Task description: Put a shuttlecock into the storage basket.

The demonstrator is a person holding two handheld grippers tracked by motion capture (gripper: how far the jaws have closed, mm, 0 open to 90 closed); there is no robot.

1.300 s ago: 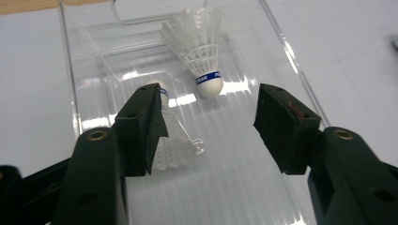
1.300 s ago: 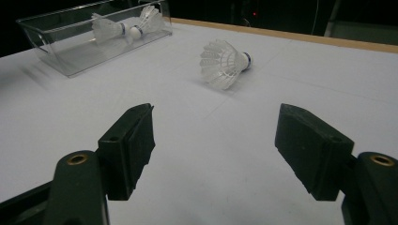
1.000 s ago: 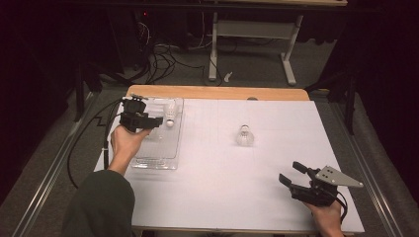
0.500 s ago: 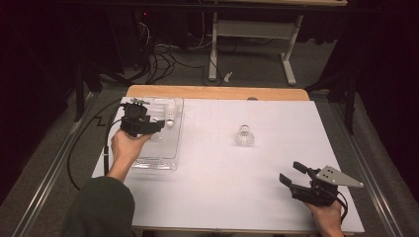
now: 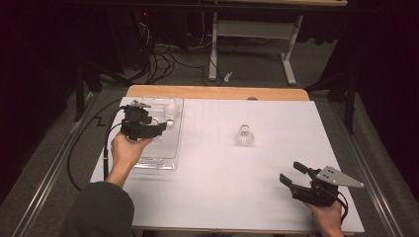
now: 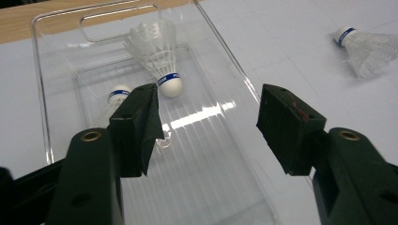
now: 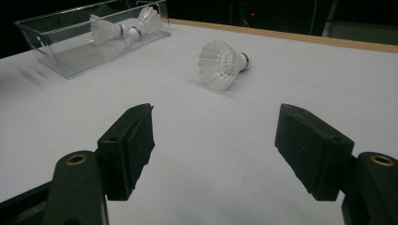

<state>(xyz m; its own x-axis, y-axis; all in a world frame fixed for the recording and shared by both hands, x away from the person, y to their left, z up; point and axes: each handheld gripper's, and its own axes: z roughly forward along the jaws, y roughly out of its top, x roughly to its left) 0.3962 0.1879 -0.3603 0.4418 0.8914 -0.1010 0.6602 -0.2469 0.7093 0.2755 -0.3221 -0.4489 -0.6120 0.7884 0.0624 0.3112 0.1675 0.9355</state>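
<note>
Clear tray (image 5: pixel 174 128): two shuttlecocks (image 6: pixel 157 54) stowed, apparently. Loose shuttlecock (image 5: pixel 244 136): on table, outstanding. Left gripper (image 5: pixel 159 126): wide, empty, above tray. Right gripper (image 5: pixel 292 176): wide, empty.

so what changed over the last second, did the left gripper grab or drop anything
The left gripper drifted slightly toward the far end of the clear tray, open and empty; it neither took nor released anything. Unchanged: two shuttlecocks in the tray, the loose shuttlecock on the white table, and the right gripper, open near the front edge.
</note>
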